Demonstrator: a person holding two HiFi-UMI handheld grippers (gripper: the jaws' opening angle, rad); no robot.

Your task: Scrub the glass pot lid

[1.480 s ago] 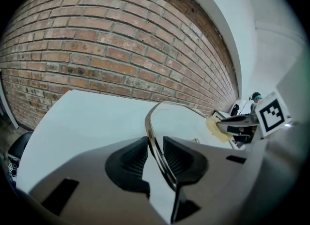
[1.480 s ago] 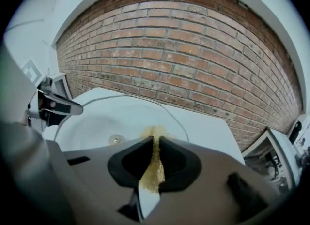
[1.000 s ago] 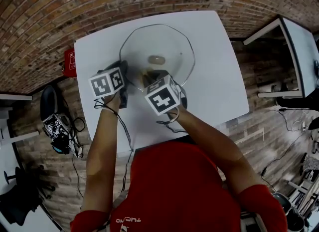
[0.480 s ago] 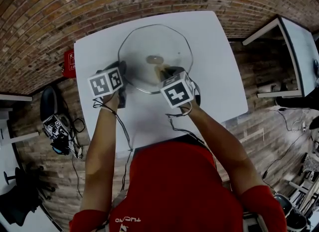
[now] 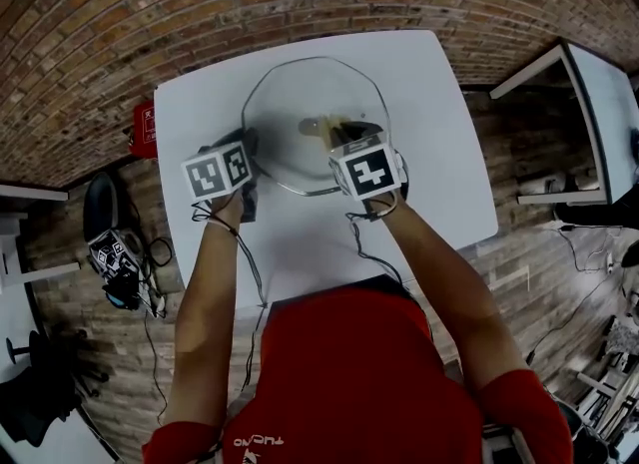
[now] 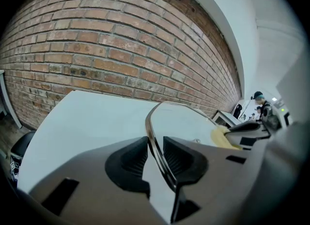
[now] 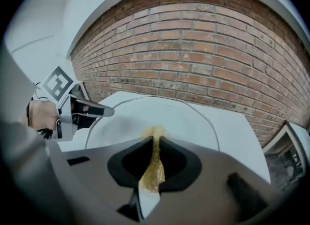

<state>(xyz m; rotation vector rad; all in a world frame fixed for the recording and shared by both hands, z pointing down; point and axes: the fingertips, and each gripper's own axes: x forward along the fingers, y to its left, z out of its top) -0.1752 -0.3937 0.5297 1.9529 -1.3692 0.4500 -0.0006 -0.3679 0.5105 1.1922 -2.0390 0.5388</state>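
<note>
Jaws of the left gripper point(image 6: 155, 154) are clamped on the glass pot lid point(image 5: 300, 93), those of the right gripper point(image 7: 154, 157) on a yellow sponge point(image 7: 154, 173) (mid-lid); scrubbing is judged unfinished.

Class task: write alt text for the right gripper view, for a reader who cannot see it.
The right gripper pinches a thin yellow scrub pad, its tip against a glass pot lid on a white table. At left, the left gripper meets the lid's rim; a brick wall stands behind.
</note>
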